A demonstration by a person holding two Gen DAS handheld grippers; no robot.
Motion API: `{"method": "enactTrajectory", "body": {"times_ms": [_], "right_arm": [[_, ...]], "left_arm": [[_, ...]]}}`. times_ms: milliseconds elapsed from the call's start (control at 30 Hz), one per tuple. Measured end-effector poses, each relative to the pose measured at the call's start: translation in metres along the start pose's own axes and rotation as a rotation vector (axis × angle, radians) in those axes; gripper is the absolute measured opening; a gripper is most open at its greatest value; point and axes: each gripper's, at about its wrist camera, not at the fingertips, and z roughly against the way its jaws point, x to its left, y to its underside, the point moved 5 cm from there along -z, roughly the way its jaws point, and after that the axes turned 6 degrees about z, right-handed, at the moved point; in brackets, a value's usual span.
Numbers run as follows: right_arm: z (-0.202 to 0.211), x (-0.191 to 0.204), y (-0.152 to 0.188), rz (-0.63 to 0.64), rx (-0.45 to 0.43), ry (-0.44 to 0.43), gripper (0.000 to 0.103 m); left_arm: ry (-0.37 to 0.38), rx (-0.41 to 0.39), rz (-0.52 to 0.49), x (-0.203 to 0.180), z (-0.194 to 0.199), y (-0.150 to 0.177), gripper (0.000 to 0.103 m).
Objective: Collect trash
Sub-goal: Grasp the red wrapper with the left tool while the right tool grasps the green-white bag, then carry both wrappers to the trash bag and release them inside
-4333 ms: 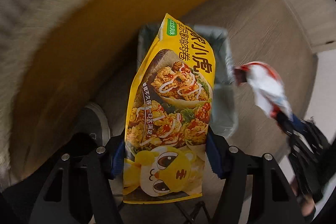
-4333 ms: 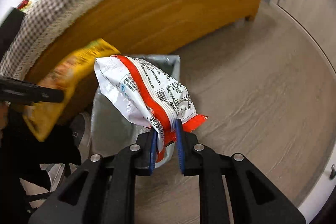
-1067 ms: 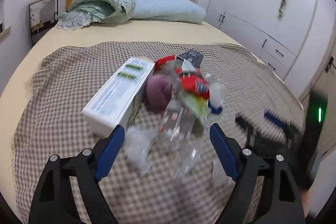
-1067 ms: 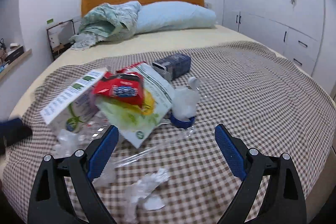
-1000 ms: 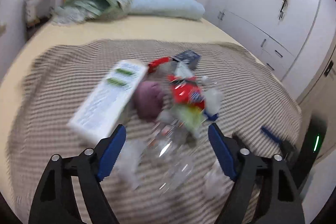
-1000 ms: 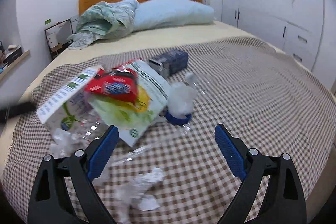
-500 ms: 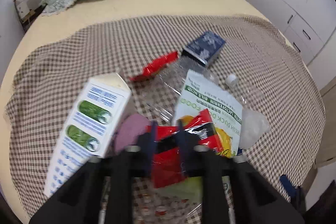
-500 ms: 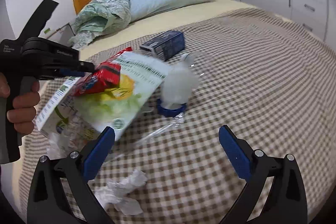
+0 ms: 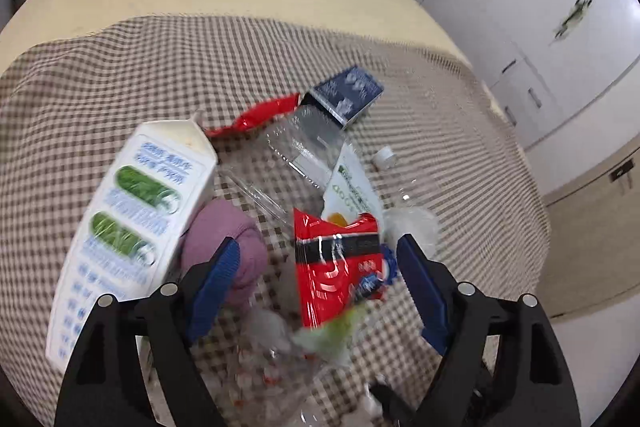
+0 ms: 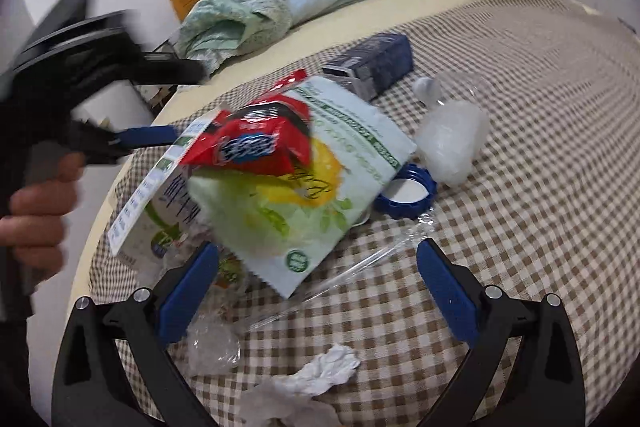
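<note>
- Opening right now, your left gripper (image 9: 316, 267) has its jaws spreading over the trash pile — the red snack wrapper (image 9: 336, 267) sits between the blue pads, which do not press on it.
- Just beside its left pad lies a purple rolled sock (image 9: 224, 247), touching the white-and-green milk carton (image 9: 128, 227).
- Your right gripper (image 10: 316, 283) stands with jaws spread wide and nothing pinched; between them lie a corner of the green-and-white salad bag (image 10: 304, 203) and a clear plastic strip (image 10: 340, 283).
- Past the bag: a blue lid (image 10: 408, 191), a crumpled clear bottle (image 10: 452, 143) and a dark blue box (image 10: 372, 65).
- Nearest you, a white tissue wad (image 10: 316, 375) rests on the checked blanket (image 10: 520, 187).
- Your left hand (image 10: 36, 207) grips the handle at the frame's left edge.
</note>
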Motion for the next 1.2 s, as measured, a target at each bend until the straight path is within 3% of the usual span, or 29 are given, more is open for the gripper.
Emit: {"method": "enactTrajectory", "body": {"times_ms": [100,167,200,233,267,367,500,633,733,867,900,967,1033,1133,1200], "right_arm": [[-0.003,0.005,0.006,0.054,0.023,0.019,0.095],[-0.008,0.003,0.011,0.062,0.048,0.026,0.095],[-0.008,0.0,0.013,0.064,0.051,0.028,0.095],[-0.01,-0.001,0.013,0.065,0.053,0.026,0.095],[-0.012,0.0,0.014,0.066,0.058,0.017,0.095],[-0.015,0.005,0.014,0.089,0.057,0.01,0.095],[-0.019,0.008,0.019,0.091,0.067,0.002,0.095],[-0.029,-0.001,0.02,0.048,0.095,-0.022,0.095],[-0.033,-0.021,0.021,-0.157,0.108,-0.161,0.095],[-0.04,-0.042,0.022,-0.349,0.089,-0.28,0.092],[-0.042,-0.045,0.02,-0.378,0.078,-0.298,0.076],[-0.049,-0.053,0.017,-0.453,0.063,-0.349,0.064],[-0.059,-0.059,0.012,-0.496,0.06,-0.368,0.064],[-0.058,-0.06,0.007,-0.504,0.059,-0.365,0.064],[-0.054,-0.07,0.005,-0.549,0.033,-0.368,0.064]], "left_arm": [[-0.03,0.015,-0.007,-0.001,-0.025,-0.003,0.067],[-0.016,0.032,-0.006,-0.002,-0.034,-0.002,0.036],[-0.003,0.039,-0.007,-0.003,-0.035,-0.001,0.027],[0.007,0.038,-0.003,-0.003,-0.033,0.0,0.007],[0.016,0.034,0.006,-0.003,-0.029,0.001,0.0],[0.101,-0.008,0.014,-0.009,-0.004,0.006,0.0],[0.146,-0.078,-0.028,-0.017,0.033,0.021,0.0],[0.084,-0.254,-0.001,-0.001,0.094,0.031,0.0],[0.005,-0.406,0.06,0.026,0.138,0.049,0.0],[-0.025,-0.405,0.134,0.049,0.148,0.072,0.0],[-0.016,-0.409,0.145,0.053,0.149,0.076,0.0],[0.018,-0.413,0.179,0.063,0.149,0.086,0.0],[0.047,-0.415,0.22,0.072,0.148,0.096,0.0],[0.022,-0.384,0.212,0.072,0.142,0.098,0.0],[0.012,-0.408,0.2,0.071,0.145,0.099,0.0]]}}
